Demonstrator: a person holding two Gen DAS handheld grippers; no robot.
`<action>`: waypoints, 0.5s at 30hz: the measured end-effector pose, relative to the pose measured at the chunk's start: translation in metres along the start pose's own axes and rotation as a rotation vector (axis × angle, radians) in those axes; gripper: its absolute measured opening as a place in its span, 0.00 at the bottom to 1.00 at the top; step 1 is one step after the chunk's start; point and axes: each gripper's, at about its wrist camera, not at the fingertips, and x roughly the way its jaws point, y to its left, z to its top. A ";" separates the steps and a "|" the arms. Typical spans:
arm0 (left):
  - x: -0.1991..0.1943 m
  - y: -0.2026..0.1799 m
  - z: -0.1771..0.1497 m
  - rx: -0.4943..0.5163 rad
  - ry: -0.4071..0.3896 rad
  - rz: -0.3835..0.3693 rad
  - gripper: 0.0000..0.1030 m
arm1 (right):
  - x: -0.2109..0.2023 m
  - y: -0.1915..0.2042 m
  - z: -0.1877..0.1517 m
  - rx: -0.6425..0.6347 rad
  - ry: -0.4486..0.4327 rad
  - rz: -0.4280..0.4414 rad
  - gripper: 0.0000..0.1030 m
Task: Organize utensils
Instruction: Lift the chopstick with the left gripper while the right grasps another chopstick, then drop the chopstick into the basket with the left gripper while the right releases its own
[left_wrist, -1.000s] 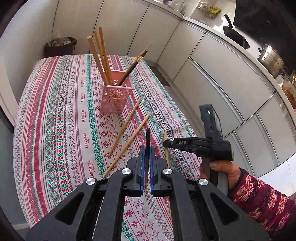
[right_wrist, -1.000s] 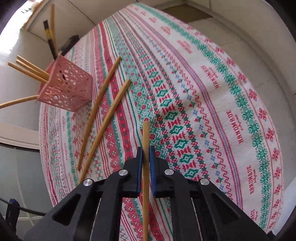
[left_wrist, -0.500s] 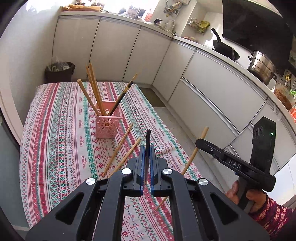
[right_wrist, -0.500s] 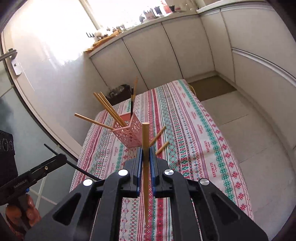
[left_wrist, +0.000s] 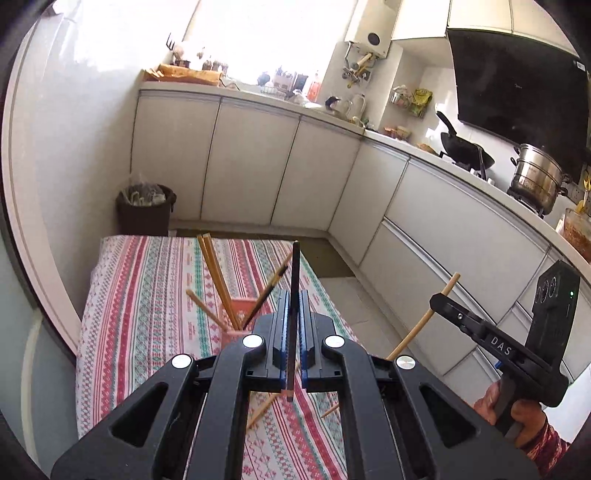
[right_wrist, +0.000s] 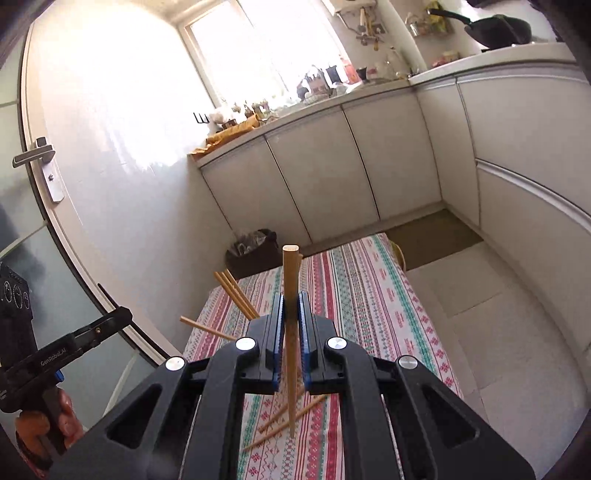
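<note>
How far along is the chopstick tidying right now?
Done: several chopsticks stand in the pink holder. In hand: the left gripper is shut on a dark chopstick, the right gripper on a wooden chopstick. Left: two loose chopsticks lie on the tablecloth.

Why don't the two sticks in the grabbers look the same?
The left gripper holds a thin black chopstick; the right gripper holds a thicker, light wooden chopstick. Both are clamped near the middle, pointing up, above the striped tablecloth.
</note>
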 end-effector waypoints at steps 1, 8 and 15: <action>0.002 0.000 0.008 0.001 -0.019 0.012 0.03 | 0.003 0.004 0.007 -0.009 -0.016 0.004 0.08; 0.034 0.008 0.036 0.010 -0.073 0.103 0.03 | 0.031 0.020 0.042 -0.048 -0.093 0.027 0.08; 0.080 0.019 0.037 0.000 -0.071 0.178 0.03 | 0.070 0.025 0.053 -0.090 -0.117 0.030 0.08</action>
